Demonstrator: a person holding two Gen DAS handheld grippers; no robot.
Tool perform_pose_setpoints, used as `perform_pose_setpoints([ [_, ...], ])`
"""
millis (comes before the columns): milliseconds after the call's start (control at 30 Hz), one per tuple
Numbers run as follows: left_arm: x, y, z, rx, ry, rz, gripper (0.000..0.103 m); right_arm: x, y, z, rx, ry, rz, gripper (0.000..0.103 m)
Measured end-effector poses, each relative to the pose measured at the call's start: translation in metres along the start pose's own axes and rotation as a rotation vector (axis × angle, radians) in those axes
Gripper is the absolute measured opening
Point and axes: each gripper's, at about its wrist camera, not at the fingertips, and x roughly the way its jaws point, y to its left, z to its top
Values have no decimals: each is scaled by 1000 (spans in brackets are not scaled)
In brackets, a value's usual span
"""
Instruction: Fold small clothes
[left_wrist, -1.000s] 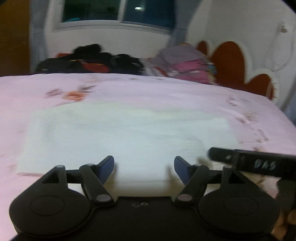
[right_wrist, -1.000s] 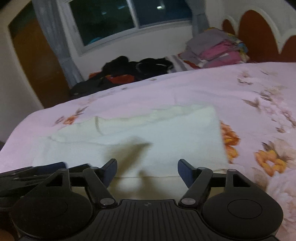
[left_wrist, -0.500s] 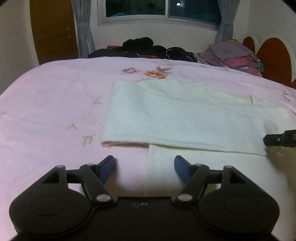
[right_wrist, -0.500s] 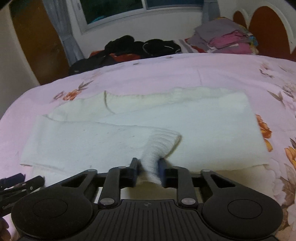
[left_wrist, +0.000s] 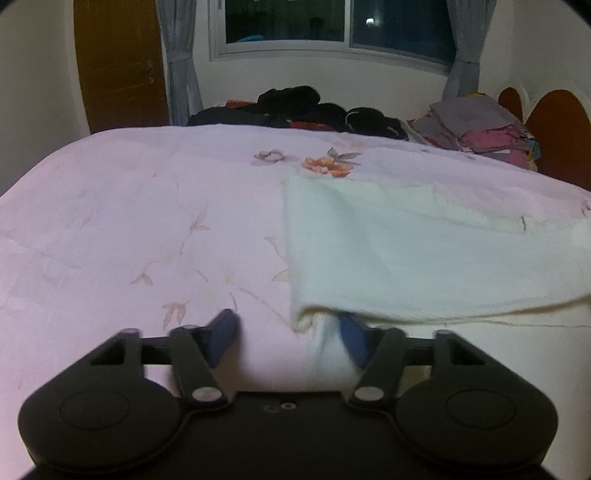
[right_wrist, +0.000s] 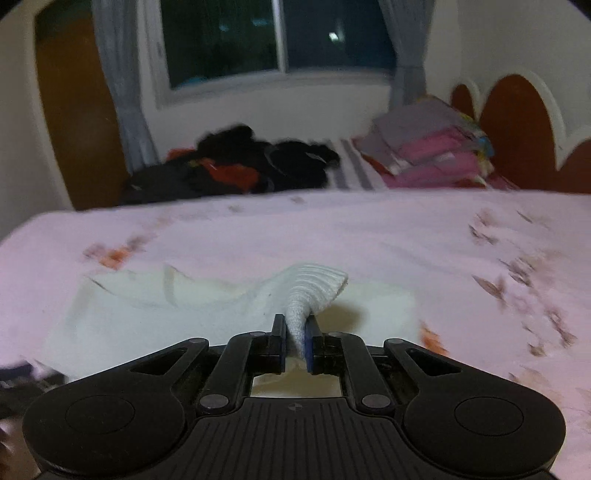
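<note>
Hiding one fingertip: cloth

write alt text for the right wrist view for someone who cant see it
The right gripper is shut on a pinched-up fold of a white knit garment, lifting it off a pink floral bedspread. Behind are a dark clothes pile, a folded stack and a night window.

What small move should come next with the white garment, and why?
Probably finish closing the left tongs on the white garment: they are closing with its near corner between them, not yet pinched, while the right tongs already pinch a lifted edge.
</note>
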Motion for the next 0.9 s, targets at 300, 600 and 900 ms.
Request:
perform_pose_setpoints([
  [300, 2, -17, -6, 91, -31, -23, 12, 16, -37, -28, 34, 70, -67, 9],
  [600, -20, -5, 6, 71, -17, -76, 26, -3, -44, -18, 33, -15, -125, 29],
  [900, 9, -31, 45, 38, -18, -130, 35, 30, -24, -10, 35, 32, -62, 29],
])
